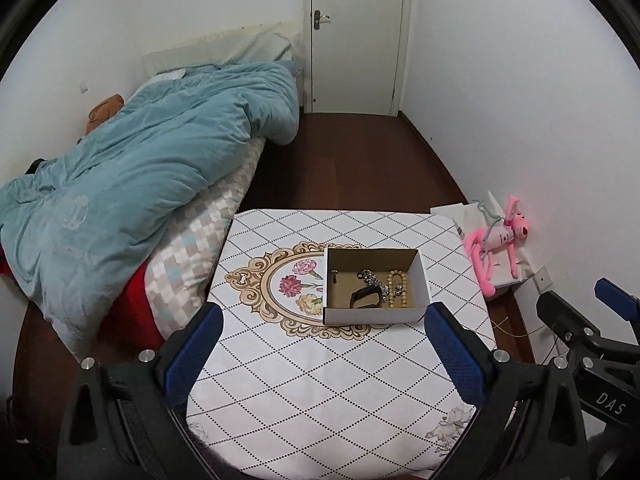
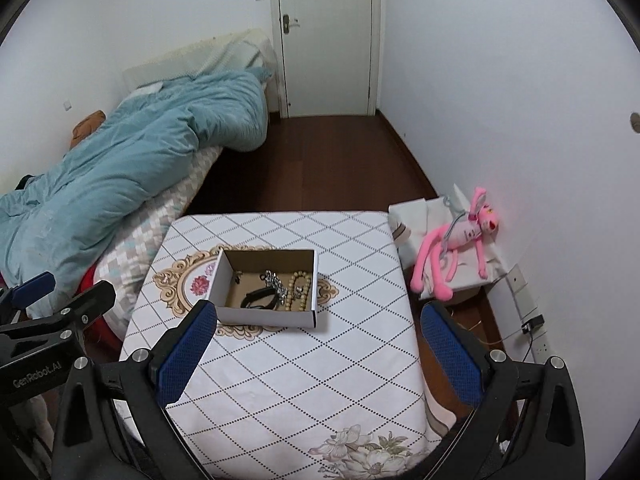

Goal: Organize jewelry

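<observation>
A small white cardboard box (image 1: 423,272) (image 2: 268,317) stands open on the table (image 1: 320,380) (image 2: 288,380). Inside lie a cream bead bracelet (image 1: 400,285) (image 2: 301,285), a silver chain (image 1: 372,280) (image 2: 276,281), a black band (image 1: 362,298) (image 2: 258,298) and a small dark piece (image 1: 335,276). My left gripper (image 1: 326,350) is open and empty, held above the table's near half. My right gripper (image 2: 320,350) is open and empty, near the table's right front. Each gripper shows at the other view's edge.
A bed with a teal quilt (image 1: 140,168) (image 2: 120,152) runs along the table's left side. A pink plush toy (image 1: 500,244) (image 2: 460,244) lies on white boxes right of the table. A white door (image 1: 356,36) closes the far end. Wall sockets (image 2: 532,320) sit low right.
</observation>
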A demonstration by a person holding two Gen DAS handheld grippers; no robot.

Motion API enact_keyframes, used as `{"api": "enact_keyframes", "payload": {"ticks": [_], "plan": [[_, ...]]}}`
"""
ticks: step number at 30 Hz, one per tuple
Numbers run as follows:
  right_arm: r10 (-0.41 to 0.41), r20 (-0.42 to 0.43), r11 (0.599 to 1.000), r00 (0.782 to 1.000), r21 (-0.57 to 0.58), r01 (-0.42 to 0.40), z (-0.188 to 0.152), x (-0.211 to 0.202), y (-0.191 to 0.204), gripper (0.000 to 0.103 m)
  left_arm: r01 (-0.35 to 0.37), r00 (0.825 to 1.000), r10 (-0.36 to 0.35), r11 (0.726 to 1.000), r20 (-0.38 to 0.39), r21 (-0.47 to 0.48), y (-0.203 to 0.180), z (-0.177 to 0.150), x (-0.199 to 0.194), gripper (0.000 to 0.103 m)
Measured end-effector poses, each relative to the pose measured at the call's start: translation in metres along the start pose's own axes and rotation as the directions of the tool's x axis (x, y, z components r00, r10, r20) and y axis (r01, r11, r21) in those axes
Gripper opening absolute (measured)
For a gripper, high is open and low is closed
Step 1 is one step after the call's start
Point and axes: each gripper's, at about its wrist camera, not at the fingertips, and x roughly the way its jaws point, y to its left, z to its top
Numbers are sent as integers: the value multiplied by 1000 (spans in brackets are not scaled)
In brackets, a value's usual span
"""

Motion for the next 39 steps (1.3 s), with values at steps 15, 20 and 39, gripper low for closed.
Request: {"api": "enact_keyframes", "payload": {"ticks": [15,20,39], "plan": [[-15,38,1000,999,2,15,11,-26,0,103,-4,1000,4,1000,-14,-8,-3,5,-1,103],[-19,9,1000,1000,11,19,21,-7,-1,103,-20,999,20,1000,-50,-12,-5,15,20,103],[-34,-143,999,989,-10,33,36,80,3,103,-28,982,26,1000,-186,-11,-4,32,79,103]]}}
